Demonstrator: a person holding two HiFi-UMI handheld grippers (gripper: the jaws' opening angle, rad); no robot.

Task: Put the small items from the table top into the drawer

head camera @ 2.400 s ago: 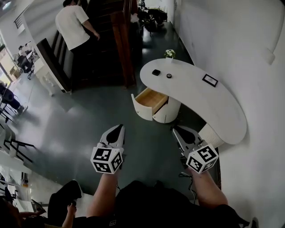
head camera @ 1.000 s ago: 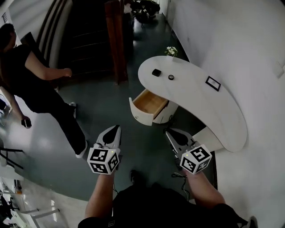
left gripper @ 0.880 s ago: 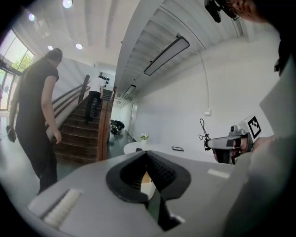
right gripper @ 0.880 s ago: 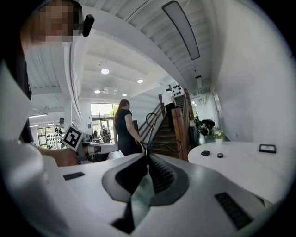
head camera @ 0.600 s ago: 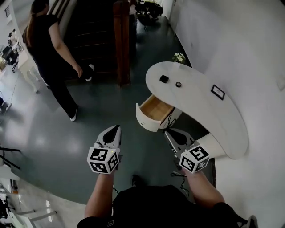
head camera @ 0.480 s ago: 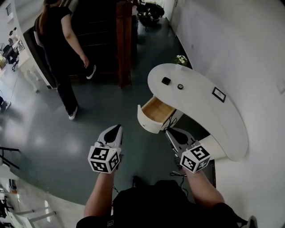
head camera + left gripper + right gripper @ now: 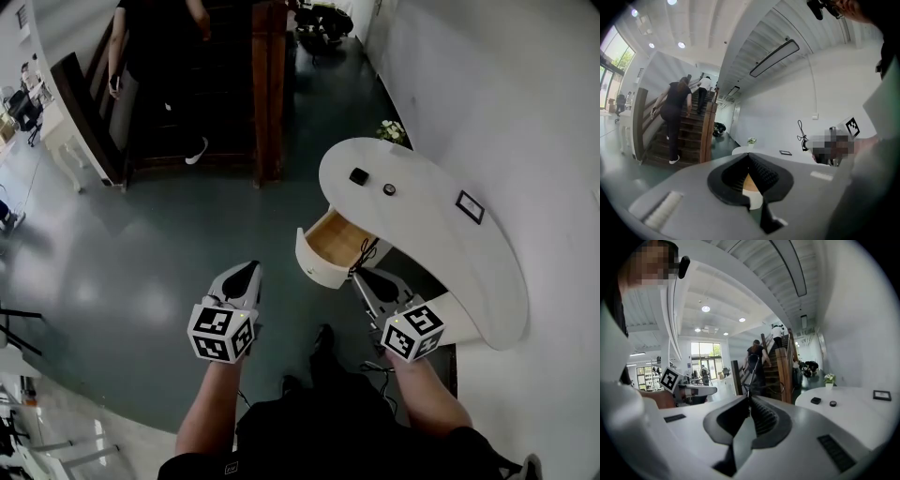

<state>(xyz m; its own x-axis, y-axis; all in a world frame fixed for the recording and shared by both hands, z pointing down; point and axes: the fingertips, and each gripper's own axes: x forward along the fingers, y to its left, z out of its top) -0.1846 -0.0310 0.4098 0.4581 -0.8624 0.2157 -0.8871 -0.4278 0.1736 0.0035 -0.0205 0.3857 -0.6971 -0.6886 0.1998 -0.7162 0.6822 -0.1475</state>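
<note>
**Q:** Where do the small items lie?
**A:** At the far left end of the white table [image 7: 441, 253]. A black square item [image 7: 358, 175] lies there, with a small round item [image 7: 389, 189] just to its right, the two apart. A framed picture [image 7: 470, 207] lies farther right, and a potted plant [image 7: 391, 131] stands at the far edge.

**Q:** And the drawer?
**A:** The drawer [image 7: 336, 246] stands pulled out below the table's left end, its wooden inside showing.

**Q:** The grippers?
**A:** The left gripper [image 7: 246, 272] and the right gripper [image 7: 367, 278] are held over the floor on the near side. Each has its jaws pressed together on nothing. The right gripper's tip is just beside the drawer front.
</note>
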